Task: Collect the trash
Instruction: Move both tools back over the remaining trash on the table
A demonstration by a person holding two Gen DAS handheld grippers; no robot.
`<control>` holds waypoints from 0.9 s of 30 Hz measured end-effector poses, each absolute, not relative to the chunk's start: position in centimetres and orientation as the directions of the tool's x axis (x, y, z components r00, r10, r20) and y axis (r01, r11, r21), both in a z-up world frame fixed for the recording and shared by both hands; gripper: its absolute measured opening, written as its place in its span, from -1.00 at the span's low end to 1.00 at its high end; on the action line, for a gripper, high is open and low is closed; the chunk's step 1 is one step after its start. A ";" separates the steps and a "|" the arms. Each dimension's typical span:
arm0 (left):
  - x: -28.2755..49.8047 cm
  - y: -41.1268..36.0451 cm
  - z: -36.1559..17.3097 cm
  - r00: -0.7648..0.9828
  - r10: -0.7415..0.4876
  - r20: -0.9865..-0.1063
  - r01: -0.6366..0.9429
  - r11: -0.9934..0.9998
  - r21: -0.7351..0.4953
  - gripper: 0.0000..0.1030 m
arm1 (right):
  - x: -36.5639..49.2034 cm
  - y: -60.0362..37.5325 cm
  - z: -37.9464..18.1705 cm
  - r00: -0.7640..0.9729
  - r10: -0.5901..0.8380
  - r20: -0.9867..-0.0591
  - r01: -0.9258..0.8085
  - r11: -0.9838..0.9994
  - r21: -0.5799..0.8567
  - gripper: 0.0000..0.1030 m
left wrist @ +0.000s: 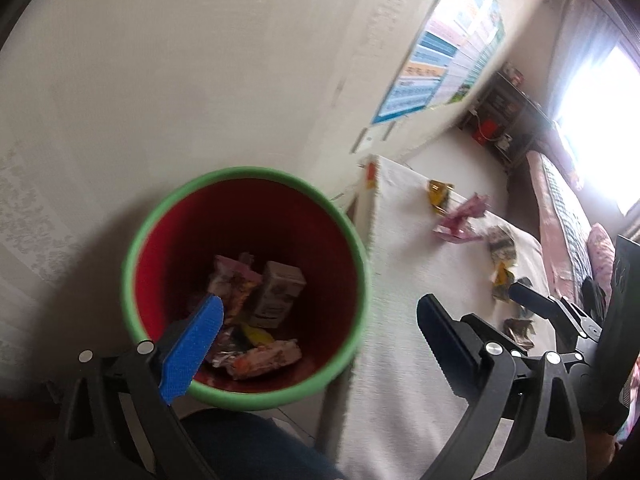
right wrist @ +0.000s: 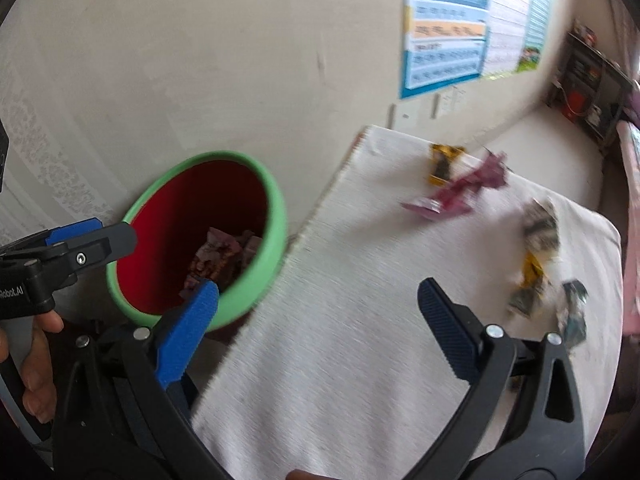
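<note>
Left gripper [left wrist: 320,324]: black frame arms, each joined by round silver rivets. The finger at 8 o'clock bears a bright blue ribbed pad [left wrist: 192,354]; the finger at 4 o'clock shows a dark toothed pad [left wrist: 444,344]. Right gripper [right wrist: 320,320]: same black frame, silver rivets, blue ribbed pad [right wrist: 186,336] at 8 o'clock. At 9 o'clock of the right wrist view, white lettering "Robot.AI" [right wrist: 12,293] marks the left gripper's black body.
</note>
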State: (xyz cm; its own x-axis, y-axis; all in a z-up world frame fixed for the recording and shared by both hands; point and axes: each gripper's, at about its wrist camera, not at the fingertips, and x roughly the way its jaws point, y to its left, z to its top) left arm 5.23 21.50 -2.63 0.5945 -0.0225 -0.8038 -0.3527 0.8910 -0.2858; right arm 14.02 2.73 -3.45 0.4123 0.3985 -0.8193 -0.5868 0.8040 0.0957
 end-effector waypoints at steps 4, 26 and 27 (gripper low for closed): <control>6.2 18.8 -2.5 0.595 -0.048 -0.802 -0.307 0.909 -0.281 0.81 | 14.3 -0.4 -3.3 0.435 0.374 -0.819 -0.548 0.832 0.089 0.91; 11.4 6.1 -2.6 0.556 -0.191 -0.809 -0.080 0.956 -0.281 0.81 | 17.4 -16.3 -2.5 0.539 0.214 -0.814 -0.316 0.948 0.039 0.91; 11.8 5.6 -2.7 0.552 -0.197 -0.810 -0.072 0.957 -0.281 0.81 | 17.6 -16.8 -2.5 0.541 0.207 -0.816 -0.309 0.950 0.037 0.91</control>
